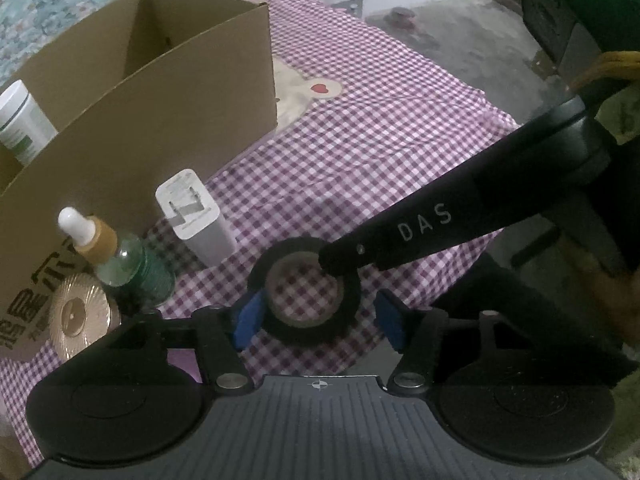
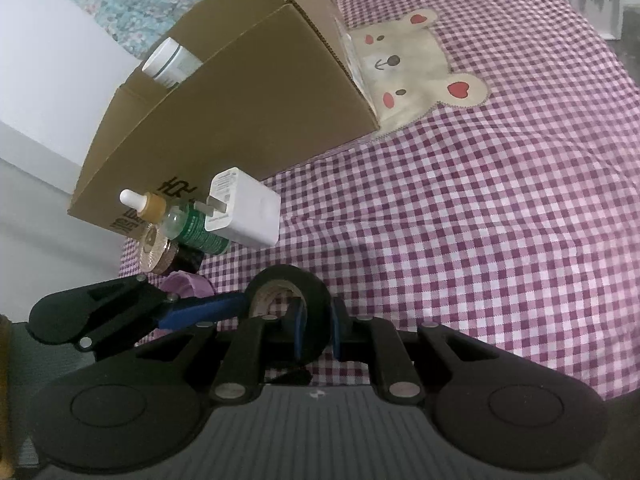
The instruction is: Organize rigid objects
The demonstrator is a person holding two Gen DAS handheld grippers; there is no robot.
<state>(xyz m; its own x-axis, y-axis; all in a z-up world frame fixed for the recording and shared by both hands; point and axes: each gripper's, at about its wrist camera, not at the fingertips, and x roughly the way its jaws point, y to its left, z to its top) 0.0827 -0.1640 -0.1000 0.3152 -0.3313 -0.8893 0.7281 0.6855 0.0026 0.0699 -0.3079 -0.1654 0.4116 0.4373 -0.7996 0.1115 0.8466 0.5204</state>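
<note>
A black tape roll (image 1: 308, 331) (image 2: 310, 282) lies on the purple checked cloth (image 1: 380, 140) near its front edge. My right gripper (image 2: 316, 320) is shut on the roll's wall, one blue pad inside the ring and one outside. In the left wrist view its black finger (image 1: 400, 236) reaches in from the right onto the roll's far rim. My left gripper (image 1: 320, 320) is open around the roll: the left pad sits against its side, the right pad stands apart. In the right wrist view, one of the left gripper's fingers (image 2: 200, 310) comes in from the left.
An open cardboard box (image 1: 140, 120) (image 2: 260, 120) stands at the back left with a white bottle (image 1: 20, 124) (image 2: 172, 64) inside. In front of it are a white charger (image 1: 200, 216) (image 2: 244, 212), a dropper bottle (image 1: 120, 260) (image 2: 180, 220) and a gold ribbed lid (image 1: 78, 316) (image 2: 154, 248).
</note>
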